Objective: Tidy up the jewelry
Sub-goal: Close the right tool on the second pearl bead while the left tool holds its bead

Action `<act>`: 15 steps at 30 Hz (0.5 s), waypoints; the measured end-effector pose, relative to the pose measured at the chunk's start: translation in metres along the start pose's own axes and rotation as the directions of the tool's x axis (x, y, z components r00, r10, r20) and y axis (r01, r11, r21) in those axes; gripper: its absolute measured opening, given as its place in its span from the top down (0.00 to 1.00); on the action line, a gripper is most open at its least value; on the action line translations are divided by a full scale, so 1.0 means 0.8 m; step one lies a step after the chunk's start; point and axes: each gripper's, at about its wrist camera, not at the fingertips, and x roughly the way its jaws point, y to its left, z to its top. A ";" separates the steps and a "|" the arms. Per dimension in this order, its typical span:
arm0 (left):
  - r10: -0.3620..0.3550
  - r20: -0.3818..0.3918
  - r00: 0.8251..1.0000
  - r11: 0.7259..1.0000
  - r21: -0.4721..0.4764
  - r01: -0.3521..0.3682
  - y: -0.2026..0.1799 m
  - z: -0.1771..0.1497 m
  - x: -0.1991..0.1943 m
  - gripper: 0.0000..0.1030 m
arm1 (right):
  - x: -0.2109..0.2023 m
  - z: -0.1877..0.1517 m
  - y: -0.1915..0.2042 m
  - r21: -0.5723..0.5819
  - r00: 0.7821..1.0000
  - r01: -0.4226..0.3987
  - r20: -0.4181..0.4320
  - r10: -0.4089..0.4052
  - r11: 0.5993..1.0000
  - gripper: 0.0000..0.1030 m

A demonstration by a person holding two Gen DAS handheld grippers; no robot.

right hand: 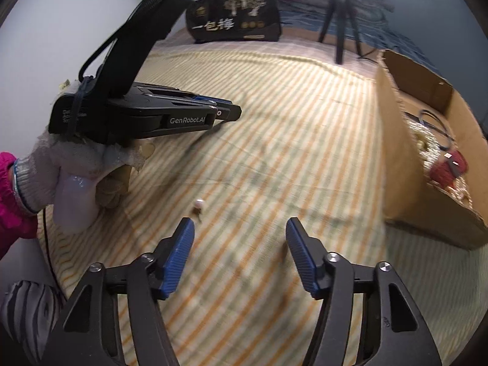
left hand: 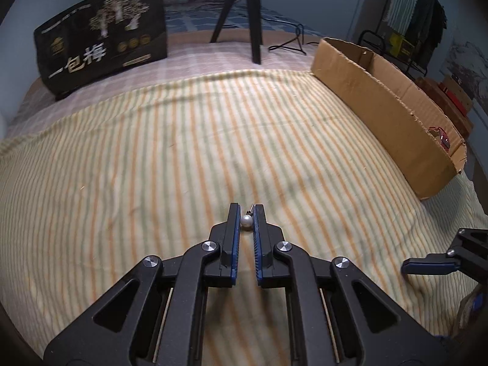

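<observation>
My left gripper (left hand: 246, 213) is shut on a white pearl earring (left hand: 246, 221), pinched between its blue pads just above the striped cloth (left hand: 152, 164). In the right wrist view the left gripper (right hand: 225, 109) is held in a gloved hand at the upper left. My right gripper (right hand: 239, 235) is open and empty, low over the cloth. A second pearl earring (right hand: 199, 204) lies on the cloth just beyond its left finger. A cardboard box (left hand: 381, 103) stands at the right, holding red jewelry (right hand: 448, 167) and beads.
A black printed bag (left hand: 100, 45) stands at the back left. A black tripod (left hand: 244, 15) with a cable stands at the back centre. The cardboard box wall (right hand: 393, 152) rises close on the right.
</observation>
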 end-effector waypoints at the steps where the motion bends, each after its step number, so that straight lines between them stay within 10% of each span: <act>1: 0.006 0.000 1.000 1.000 -0.007 -0.006 0.005 -0.003 -0.003 0.94 | 0.003 0.001 0.003 -0.005 1.000 -0.006 -0.004 0.006 1.000 0.47; 15: 0.024 0.005 1.000 0.997 -0.070 -0.023 0.035 -0.039 -0.031 0.94 | 0.026 0.016 0.029 -0.054 1.000 -0.002 -0.028 0.001 0.999 0.75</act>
